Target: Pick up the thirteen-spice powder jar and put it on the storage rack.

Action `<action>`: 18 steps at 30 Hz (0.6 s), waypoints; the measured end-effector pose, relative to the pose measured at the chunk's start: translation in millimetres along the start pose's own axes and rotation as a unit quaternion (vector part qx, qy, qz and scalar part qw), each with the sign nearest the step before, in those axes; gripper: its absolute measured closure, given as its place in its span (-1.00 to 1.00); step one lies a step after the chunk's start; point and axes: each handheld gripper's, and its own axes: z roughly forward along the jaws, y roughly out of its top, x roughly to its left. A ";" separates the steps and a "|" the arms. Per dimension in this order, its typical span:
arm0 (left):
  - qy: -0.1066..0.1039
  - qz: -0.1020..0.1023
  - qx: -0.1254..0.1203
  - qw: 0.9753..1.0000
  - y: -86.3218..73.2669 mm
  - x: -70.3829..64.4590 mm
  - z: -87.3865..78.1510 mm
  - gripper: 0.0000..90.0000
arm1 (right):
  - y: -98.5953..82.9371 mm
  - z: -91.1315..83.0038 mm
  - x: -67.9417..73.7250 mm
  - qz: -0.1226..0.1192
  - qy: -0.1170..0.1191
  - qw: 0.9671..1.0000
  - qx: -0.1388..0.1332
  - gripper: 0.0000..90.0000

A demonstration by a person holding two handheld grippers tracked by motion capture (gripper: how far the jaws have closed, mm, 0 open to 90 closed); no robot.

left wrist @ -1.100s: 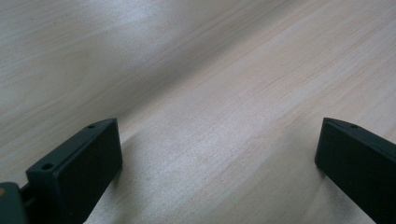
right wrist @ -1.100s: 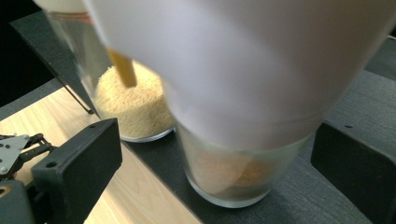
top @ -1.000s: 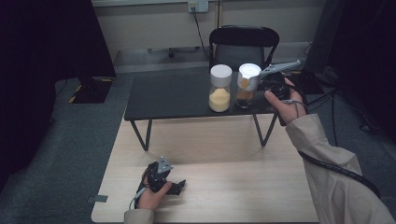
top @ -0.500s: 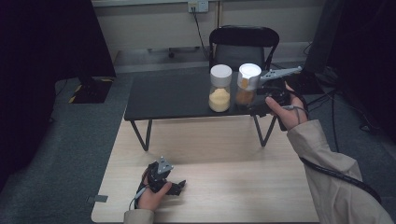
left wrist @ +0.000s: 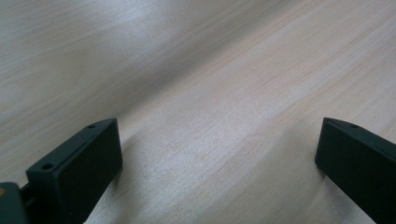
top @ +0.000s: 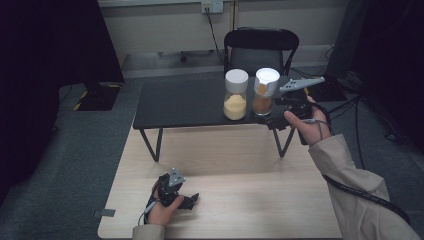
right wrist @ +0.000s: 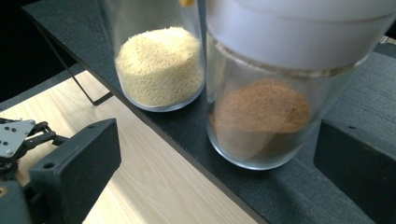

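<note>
Two white-lidded glass jars stand on a low black table (top: 180, 102). One holds yellow grains (top: 235, 97) (right wrist: 161, 65), the other brown powder (top: 264, 95) (right wrist: 264, 116). My right gripper (top: 272, 118) (right wrist: 217, 140) is at the table's near right edge. It is open, its jaws spread to either side of the brown jar's base and just short of it. My left gripper (top: 190, 201) (left wrist: 215, 140) rests low on the light wooden table (top: 250, 165) (left wrist: 210, 84), open with nothing between its jaws. It also appears far off in the right gripper view (right wrist: 14, 140).
The black table stands on thin metal legs (top: 152, 145) on top of the wooden table. A black chair (top: 260, 45) stands behind it, and cables (top: 360, 115) lie on the grey floor to the right. Dark curtains (top: 45, 60) hang at the left.
My right gripper has drawn back a little toward the near edge of the black table, lower against the brown jar. The left gripper and both jars have stayed put.
</note>
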 end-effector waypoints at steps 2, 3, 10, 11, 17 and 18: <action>0.000 0.000 0.000 1.000 -0.1 -0.1 0.0 -1.00 | -2.6 -0.2 1.9 0.000 0.000 1.000 -0.001 -1.00; 0.000 0.001 0.000 1.000 0.0 -0.1 -0.1 -1.00 | -3.7 -0.3 2.0 0.000 0.000 1.000 -0.002 -1.00; 0.000 0.001 0.000 1.000 -0.2 -0.1 -0.1 -1.00 | -12.2 -2.1 3.2 0.002 0.011 1.000 -0.008 -1.00; 0.000 0.000 -0.001 1.000 -0.3 -0.2 -0.1 -1.00 | -12.9 -2.6 3.5 0.001 0.013 1.000 -0.008 -1.00; 0.000 0.001 0.000 1.000 -0.1 -0.2 -0.2 -1.00 | -18.9 -4.0 7.0 -0.003 0.025 1.000 -0.014 -1.00; 0.000 0.001 0.000 1.000 -0.1 -0.1 -0.2 -1.00 | -19.4 -3.8 7.6 -0.004 0.026 1.000 -0.014 -1.00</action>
